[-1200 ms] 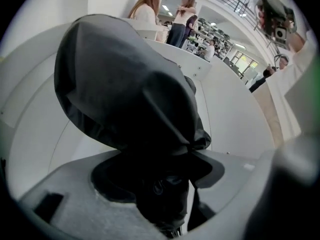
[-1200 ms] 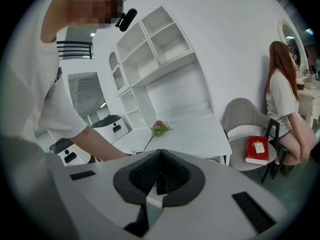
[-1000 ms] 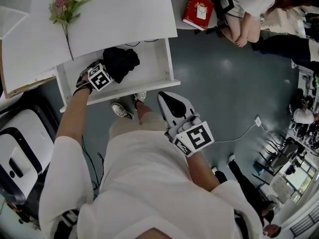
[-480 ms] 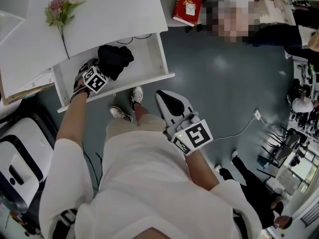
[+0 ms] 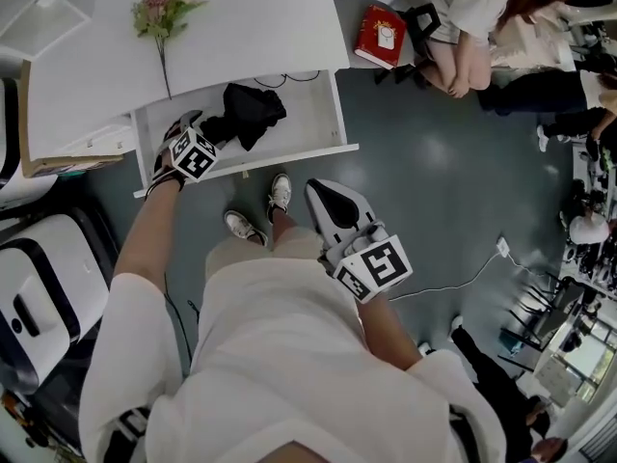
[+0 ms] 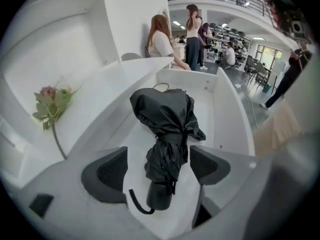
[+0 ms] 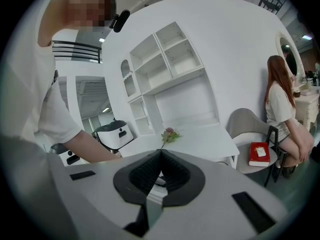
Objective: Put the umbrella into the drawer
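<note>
Grey floor [image 5: 434, 191] spreads beneath a white counter [image 5: 251, 17] whose drawer [image 5: 307, 122] is pulled out toward the person. The umbrella [image 5: 246, 114] lies inside that drawer, toward its middle. Its handle end points at the left gripper [image 5: 193, 131], which hangs over the drawer's left part and tilts down into it.

In the left gripper view the left gripper [image 6: 157, 154] has its jaws spread wide. The umbrella [image 6: 167, 129] shows in the gap between them, with neither pad touching it, so this gripper has hold of nothing. The right gripper [image 5: 323, 189] is held out in front of the person's waist, well apart from the drawer. In its own view the right gripper [image 7: 160, 154] has its jaws pressed together with nothing between them.

The umbrella is black and folded, its cloth loosely bunched and cinched by a band round the middle. A short round handle [image 6: 160, 196] ends it, and a thin wrist loop [image 6: 137, 204] curls off to one side. The rest of the drawer's white bottom is bare.

On the counter top lies a pink flower [image 5: 164, 13] with a long stem. A red book [image 5: 379, 37] sits on a grey chair [image 7: 245, 121] beside the counter.
</note>
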